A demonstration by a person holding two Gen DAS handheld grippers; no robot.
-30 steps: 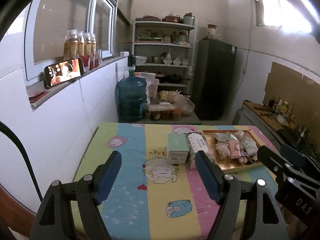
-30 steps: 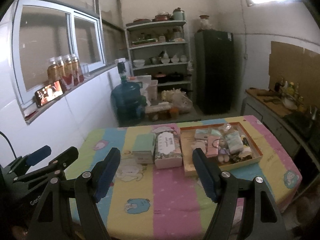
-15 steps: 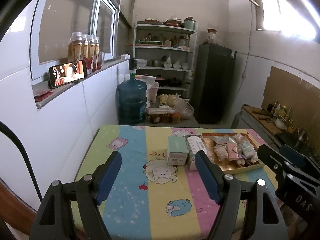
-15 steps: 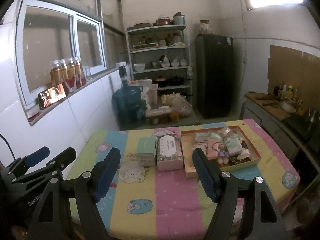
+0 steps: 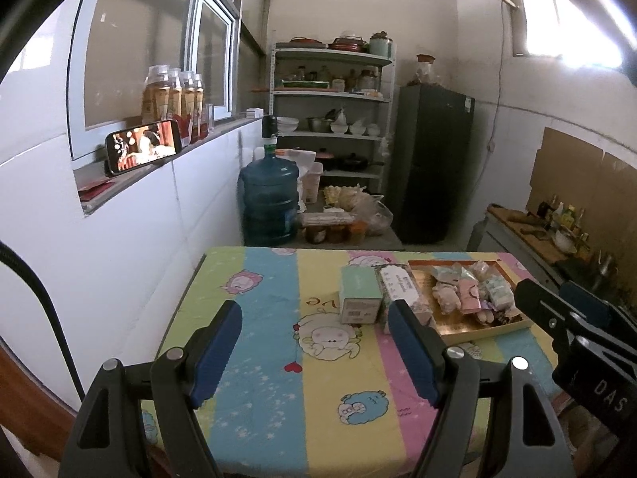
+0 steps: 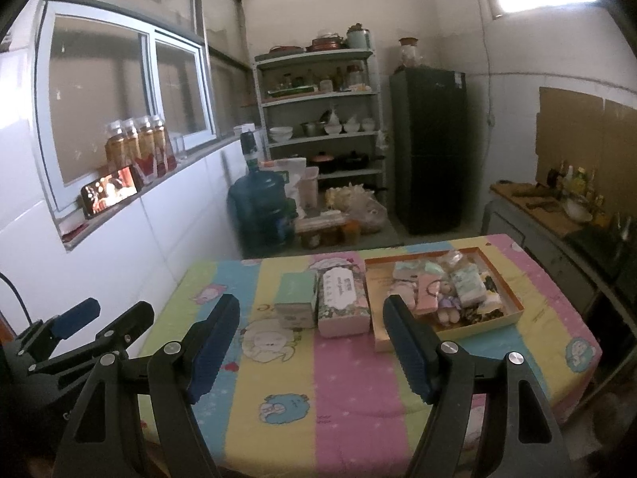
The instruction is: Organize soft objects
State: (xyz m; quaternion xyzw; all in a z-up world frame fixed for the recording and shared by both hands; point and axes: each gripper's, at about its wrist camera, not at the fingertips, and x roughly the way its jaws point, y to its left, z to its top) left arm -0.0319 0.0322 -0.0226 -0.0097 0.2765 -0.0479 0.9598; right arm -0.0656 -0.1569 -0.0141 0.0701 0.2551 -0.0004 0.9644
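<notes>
A shallow orange tray [image 6: 513, 310] on the table's right holds several soft items: small plush toys [image 6: 446, 306], a pink pouch [image 6: 428, 298] and tissue packs [image 6: 469, 285]; the tray also shows in the left wrist view [image 5: 477, 328]. To its left stand a floral pink box [image 6: 343, 302] and a mint-green box [image 6: 296, 298]. My left gripper [image 5: 314, 352] is open and empty above the near table edge. My right gripper [image 6: 310, 342] is open and empty too, held back from the boxes.
The table [image 6: 350, 390] has a striped cartoon cloth. Behind it stand a blue water jug [image 6: 260, 207], a shelf rack [image 6: 318, 119] and a dark fridge [image 6: 430, 147]. A counter with bottles [image 6: 557, 199] runs along the right; a white wall is on the left.
Both grippers have drawn back and risen from the table, so the boxes and tray look smaller and farther. Both stay open. Nothing on the table has moved.
</notes>
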